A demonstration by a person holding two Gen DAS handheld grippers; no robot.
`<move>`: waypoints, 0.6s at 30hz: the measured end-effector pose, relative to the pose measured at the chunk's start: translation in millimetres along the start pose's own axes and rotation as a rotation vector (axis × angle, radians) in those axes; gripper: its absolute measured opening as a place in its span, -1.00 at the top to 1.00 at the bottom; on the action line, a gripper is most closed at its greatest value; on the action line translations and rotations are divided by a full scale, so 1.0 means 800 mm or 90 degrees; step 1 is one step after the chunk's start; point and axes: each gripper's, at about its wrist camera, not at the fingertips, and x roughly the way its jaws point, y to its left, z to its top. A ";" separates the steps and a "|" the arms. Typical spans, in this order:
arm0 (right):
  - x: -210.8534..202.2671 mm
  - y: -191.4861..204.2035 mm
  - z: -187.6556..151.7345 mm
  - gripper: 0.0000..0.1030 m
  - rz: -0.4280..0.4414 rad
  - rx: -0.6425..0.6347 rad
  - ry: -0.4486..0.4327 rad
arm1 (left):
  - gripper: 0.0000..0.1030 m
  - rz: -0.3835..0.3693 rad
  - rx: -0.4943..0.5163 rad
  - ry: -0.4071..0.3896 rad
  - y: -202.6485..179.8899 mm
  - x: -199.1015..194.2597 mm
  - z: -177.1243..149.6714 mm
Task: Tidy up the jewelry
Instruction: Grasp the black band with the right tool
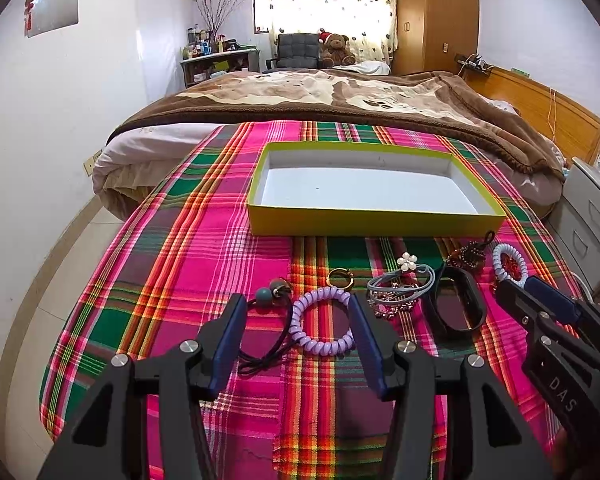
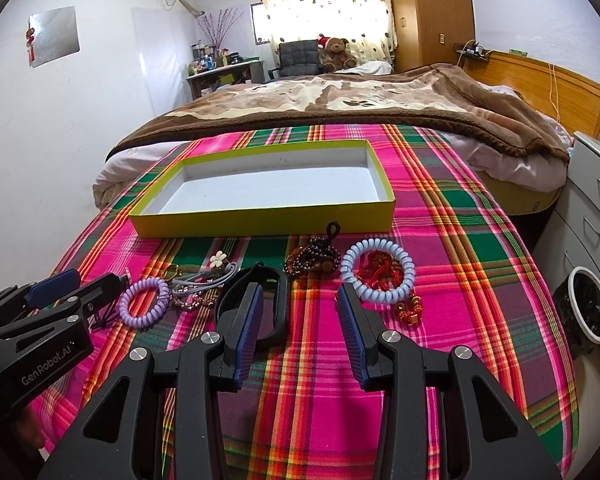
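Note:
Jewelry lies in a row on the plaid cloth [image 1: 180, 280] in front of a shallow yellow-green box [image 1: 376, 222] [image 2: 260, 224], white inside and holding nothing. My left gripper [image 1: 296, 300] [image 2: 96, 278] is open, its fingers standing either side of a purple coil bracelet [image 1: 324, 347] [image 2: 138, 326] without touching it. My right gripper [image 2: 299, 288] [image 1: 518, 286] is open too, between a black band [image 2: 282, 300] [image 1: 456, 328] and a light blue coil bracelet [image 2: 380, 245] [image 1: 508, 246]. A red cord piece [image 2: 380, 272] lies inside the blue coil.
Also in the row: a black cord with a teal bead [image 1: 264, 294], a gold ring [image 1: 340, 276], a flower hair tie [image 2: 219, 258], dark beads [image 2: 312, 258], amber beads [image 2: 410, 308]. White drawers [image 2: 592, 208] and a bin [image 2: 588, 308] stand right; a bed lies behind.

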 end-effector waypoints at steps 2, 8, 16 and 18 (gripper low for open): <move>0.000 0.000 0.000 0.23 -0.001 0.000 0.000 | -0.06 0.003 0.000 0.002 0.001 0.002 0.000; 0.003 0.000 0.001 0.23 0.009 0.000 0.005 | -0.06 0.007 0.000 0.003 0.002 0.005 0.000; 0.016 -0.002 0.002 0.23 0.031 0.000 0.030 | -0.06 0.001 -0.003 0.020 0.014 0.015 -0.001; 0.023 -0.003 0.002 0.23 0.053 0.002 0.042 | -0.06 -0.006 -0.001 0.025 0.022 0.018 -0.003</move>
